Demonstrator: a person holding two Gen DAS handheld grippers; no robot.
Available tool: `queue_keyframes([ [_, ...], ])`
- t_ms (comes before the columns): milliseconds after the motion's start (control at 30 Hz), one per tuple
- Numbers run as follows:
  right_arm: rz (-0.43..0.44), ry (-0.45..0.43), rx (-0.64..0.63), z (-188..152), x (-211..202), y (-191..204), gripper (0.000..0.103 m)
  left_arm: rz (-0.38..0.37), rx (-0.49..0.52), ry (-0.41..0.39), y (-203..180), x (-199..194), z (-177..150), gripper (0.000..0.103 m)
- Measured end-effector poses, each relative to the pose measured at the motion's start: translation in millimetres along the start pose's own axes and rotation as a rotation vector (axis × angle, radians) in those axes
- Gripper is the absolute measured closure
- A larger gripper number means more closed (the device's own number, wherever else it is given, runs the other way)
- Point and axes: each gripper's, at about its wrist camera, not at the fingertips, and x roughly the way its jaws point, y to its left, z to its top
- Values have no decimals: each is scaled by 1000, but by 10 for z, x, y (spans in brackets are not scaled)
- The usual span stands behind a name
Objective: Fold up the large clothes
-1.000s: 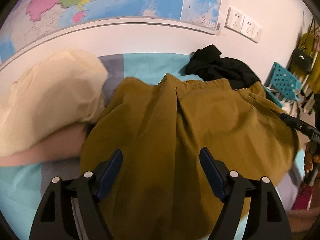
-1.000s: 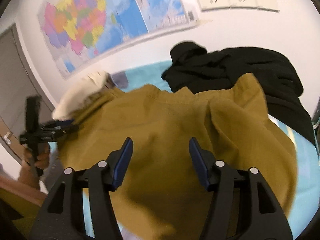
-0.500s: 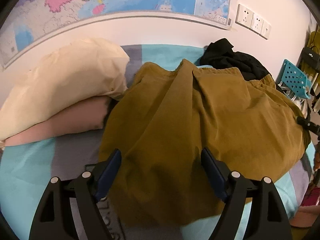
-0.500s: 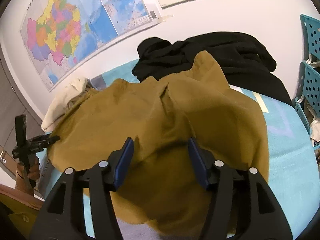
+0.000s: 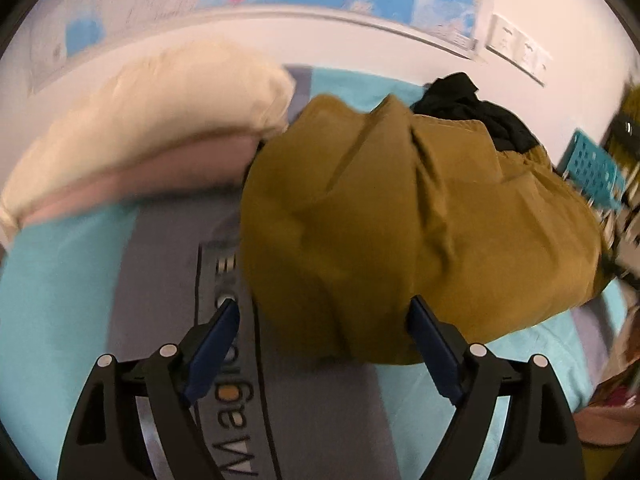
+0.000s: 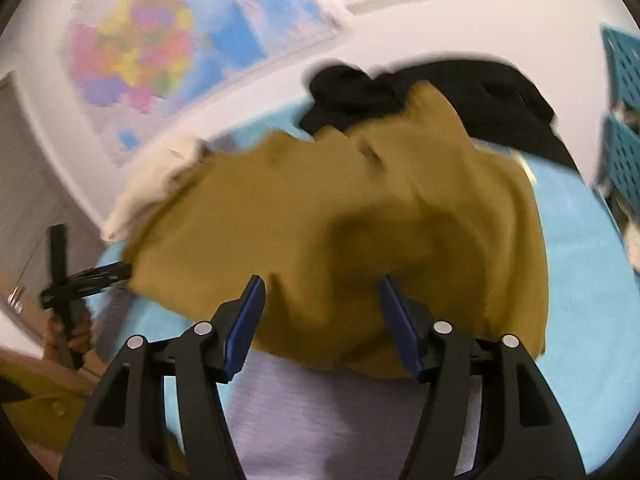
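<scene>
A mustard-brown garment (image 5: 400,220) lies bunched in a loose heap on the bed; it also shows in the right wrist view (image 6: 340,220). My left gripper (image 5: 324,324) is open and empty, just in front of the garment's near edge. My right gripper (image 6: 322,304) is open and empty at the garment's near edge on the other side. The left gripper also shows in the right wrist view (image 6: 80,280), held by a hand at the garment's left corner. Both views are blurred by motion.
The bed sheet (image 5: 72,288) is turquoise and grey with printed lettering. Cream and pink pillows (image 5: 152,120) lie at the left. A black garment (image 6: 460,96) lies behind the brown one against the wall. Turquoise crates (image 5: 592,168) stand at the right.
Both grippers have pulled back from over the brown garment toward the near bed edge. More sheet now shows in front of the garment, which lies in a heap.
</scene>
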Motion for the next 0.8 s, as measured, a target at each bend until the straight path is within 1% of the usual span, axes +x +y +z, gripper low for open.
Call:
queue_keyframes([
  [33, 12, -11, 14, -9, -4, -26, 46, -27, -32, 4, 75, -31, -25, 20],
  [100, 21, -20, 17, -20, -21, -39, 46, -57, -61, -1, 160, -123, -85, 20],
  [167, 20, -22, 13, -30, -23, -39, 46, -72, -69, 2, 221, -209, -155, 20],
  [233, 35, -27, 23, -38, -38, -49, 43, -100, -76, 26, 256, -243, -233, 20],
  [300, 42, -33, 38, -43, -45, -54, 41, -169, -116, 69, 292, -217, -325, 19],
  [367, 52, -34, 42, -51, -59, -44, 37, -190, -124, 57, 261, -238, -364, 19],
  [433, 54, -34, 45, -58, -81, -23, 36, -244, -136, 55, 198, -242, -348, 19],
  [533, 65, -36, 51, -80, -127, -7, 34, -290, -120, 43, 65, -245, -306, 19],
  [633, 74, -42, 60, -116, -170, -8, 33, -360, -124, 82, -72, -107, -234, 19],
  [700, 79, -45, 69, -127, -186, -13, 33, -383, -149, 107, -101, 13, -201, 19],
  [767, 83, -46, 77, -140, -204, -21, 32, -386, -156, 85, -110, 42, -154, 18],
  [800, 86, -46, 80, -152, -219, -25, 32, -390, -162, 83, -113, 64, -128, 16],
])
